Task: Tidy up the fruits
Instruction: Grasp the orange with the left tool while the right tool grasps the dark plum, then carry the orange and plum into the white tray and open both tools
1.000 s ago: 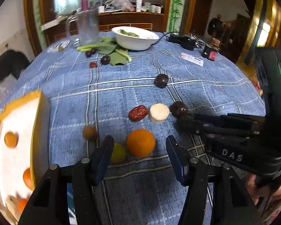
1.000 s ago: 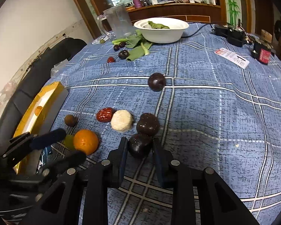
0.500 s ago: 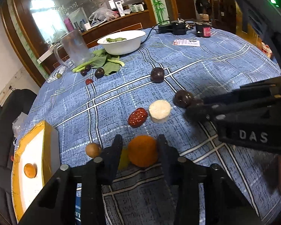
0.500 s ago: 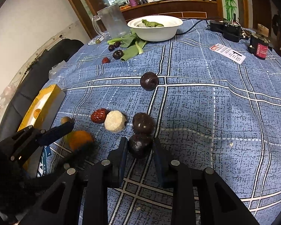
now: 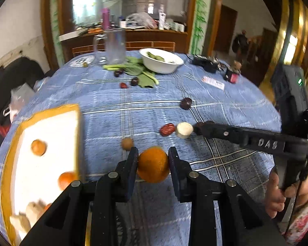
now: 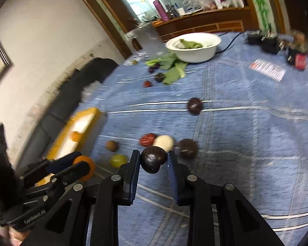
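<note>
- While we sort the loose fruit, our left gripper (image 5: 153, 164) is clamped on the orange (image 5: 153, 165), its 2 fingers pressed to opposite sides of the widest part, so the round skin cannot roll out.
- We hold the orange clear of the blue checked tablecloth (image 5: 154, 102), just right of the yellow tray (image 5: 78, 135), which already carries at least 2 small orange fruits; we judge the tray to be its destination.
- Our right gripper (image 6: 153, 162) is closed on a dark round fruit (image 6: 153, 162), pinched across its middle and raised above the cloth, likely bound for the same tray (image 6: 96, 112).
- Left on the cloth near the grippers are a red date (image 6: 146, 139), a pale round fruit (image 6: 164, 141), another dark fruit (image 6: 186, 148), a small brown fruit (image 6: 112, 145) and a yellow-green fruit (image 6: 118, 161); 1 more dark fruit (image 6: 194, 106) sits farther out, and a white bowl (image 6: 195, 55) with greens stands at the far side.
- Compared with 1 second ago, the left fingers, then spread wide around the orange on the cloth, have closed and lifted it, and the view has swung toward the tray.
- The right gripper already enclosed its dark fruit on the cloth then; it now has it raised, and blur in both views suggests both hands are moving.
</note>
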Available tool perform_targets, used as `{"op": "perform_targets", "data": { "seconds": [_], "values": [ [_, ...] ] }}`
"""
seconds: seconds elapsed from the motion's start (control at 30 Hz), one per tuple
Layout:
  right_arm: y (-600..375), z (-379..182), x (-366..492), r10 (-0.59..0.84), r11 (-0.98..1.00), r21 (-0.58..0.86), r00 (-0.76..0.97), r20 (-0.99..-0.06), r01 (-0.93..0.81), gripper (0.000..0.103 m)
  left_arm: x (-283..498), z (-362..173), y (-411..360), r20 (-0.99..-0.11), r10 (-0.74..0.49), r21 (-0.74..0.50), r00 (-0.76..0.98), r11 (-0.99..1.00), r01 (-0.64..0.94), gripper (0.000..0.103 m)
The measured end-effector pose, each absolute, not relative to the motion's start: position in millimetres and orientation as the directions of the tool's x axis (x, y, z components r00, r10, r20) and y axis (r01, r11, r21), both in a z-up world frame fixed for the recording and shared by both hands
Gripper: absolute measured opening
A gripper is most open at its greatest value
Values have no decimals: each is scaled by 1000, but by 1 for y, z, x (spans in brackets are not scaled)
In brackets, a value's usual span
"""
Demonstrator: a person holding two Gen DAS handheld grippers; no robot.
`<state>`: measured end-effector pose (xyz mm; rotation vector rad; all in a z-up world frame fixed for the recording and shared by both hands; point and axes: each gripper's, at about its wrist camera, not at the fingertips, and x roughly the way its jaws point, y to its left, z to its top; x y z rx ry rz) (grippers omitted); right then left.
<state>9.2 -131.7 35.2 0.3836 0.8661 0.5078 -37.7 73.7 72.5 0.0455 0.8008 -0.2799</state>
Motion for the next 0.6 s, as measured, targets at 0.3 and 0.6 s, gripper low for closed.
{"op": "perform_targets", "data": {
  "seconds": [0.3,0.6],
  "values": [
    [-140,28,5,703,664,717,502,-504,-210,29,-70,81,155,-714,-148,-106,685,989,104,29],
    [-33,63,-29,704,709,603,420,-573,-366,29,-96,65,233,-739,-30,-119,673,989,-87,29]
  ]
}}
